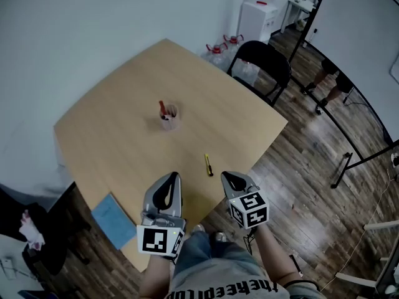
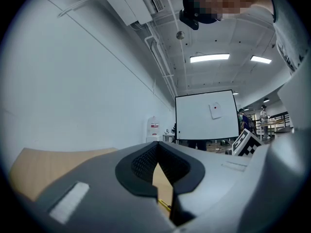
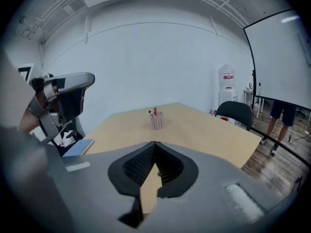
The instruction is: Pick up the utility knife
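In the head view I see the utility knife [image 1: 209, 165] lying on the tabletop [image 1: 124, 142], just beyond the left hand-held gripper [image 1: 173, 177] and the right hand-held gripper [image 1: 226, 176] and between them, touched by neither. A pen cup [image 1: 169, 116] stands farther off. In the left gripper view the jaws are pressed together on nothing, and a yellow sliver of the knife shows behind the tips. In the right gripper view the jaws are likewise pressed together and empty, with the pen cup far ahead.
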`<state>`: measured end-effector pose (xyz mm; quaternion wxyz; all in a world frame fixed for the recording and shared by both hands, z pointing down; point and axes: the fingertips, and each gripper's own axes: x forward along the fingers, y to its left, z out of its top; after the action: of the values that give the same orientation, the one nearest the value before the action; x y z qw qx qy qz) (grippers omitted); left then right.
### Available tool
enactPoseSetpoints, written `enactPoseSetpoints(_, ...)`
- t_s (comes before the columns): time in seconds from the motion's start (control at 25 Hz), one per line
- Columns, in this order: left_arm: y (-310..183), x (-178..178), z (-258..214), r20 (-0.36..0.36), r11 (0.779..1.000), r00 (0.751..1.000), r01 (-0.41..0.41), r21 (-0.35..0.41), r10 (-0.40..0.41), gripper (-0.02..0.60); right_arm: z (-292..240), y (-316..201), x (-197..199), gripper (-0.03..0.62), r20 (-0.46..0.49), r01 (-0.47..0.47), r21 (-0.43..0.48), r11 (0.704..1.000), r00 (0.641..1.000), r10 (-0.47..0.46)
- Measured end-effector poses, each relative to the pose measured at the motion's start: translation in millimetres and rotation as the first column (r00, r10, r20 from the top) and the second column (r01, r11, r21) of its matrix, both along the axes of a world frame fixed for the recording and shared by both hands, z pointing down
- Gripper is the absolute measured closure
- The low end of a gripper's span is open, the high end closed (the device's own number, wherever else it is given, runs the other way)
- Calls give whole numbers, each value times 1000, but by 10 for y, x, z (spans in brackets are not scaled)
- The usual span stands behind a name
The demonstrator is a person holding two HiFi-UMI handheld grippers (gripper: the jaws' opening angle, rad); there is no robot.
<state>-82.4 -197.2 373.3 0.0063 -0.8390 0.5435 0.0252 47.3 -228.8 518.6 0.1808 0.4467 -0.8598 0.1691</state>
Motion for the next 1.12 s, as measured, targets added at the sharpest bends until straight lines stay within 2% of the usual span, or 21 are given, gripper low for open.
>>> enactPoseSetpoints(0.32, -80, -95, 91, -10, 1000, 1000, 4, -29, -4, 561, 438, -100, -59, 591, -56, -18, -122, 992, 998, 11)
enactPoseSetpoints(0.44, -110, -140, 119, -10, 999, 1000, 11, -37, -11, 561, 596, -158, -91, 587, -29, -30, -186, 982, 999, 25)
enactPoseSetpoints(0.48, -116, -164, 129, -10, 999, 1000, 14, -40, -15, 561, 645, -173, -112, 563, -16, -31, -206, 978, 999, 28)
enactPoseSetpoints(0.6, -136, -247, 156, -11, 999, 1000, 26, -48, -26, 561, 780, -219, -161, 551, -8, -39, -252, 967, 999, 38)
enactPoseSetpoints(1.12, -200, -503, 268, -12, 995, 998, 59, -81, -60, 561, 1227, -370, -296, 453, -129, -80, -311, 947, 991, 41)
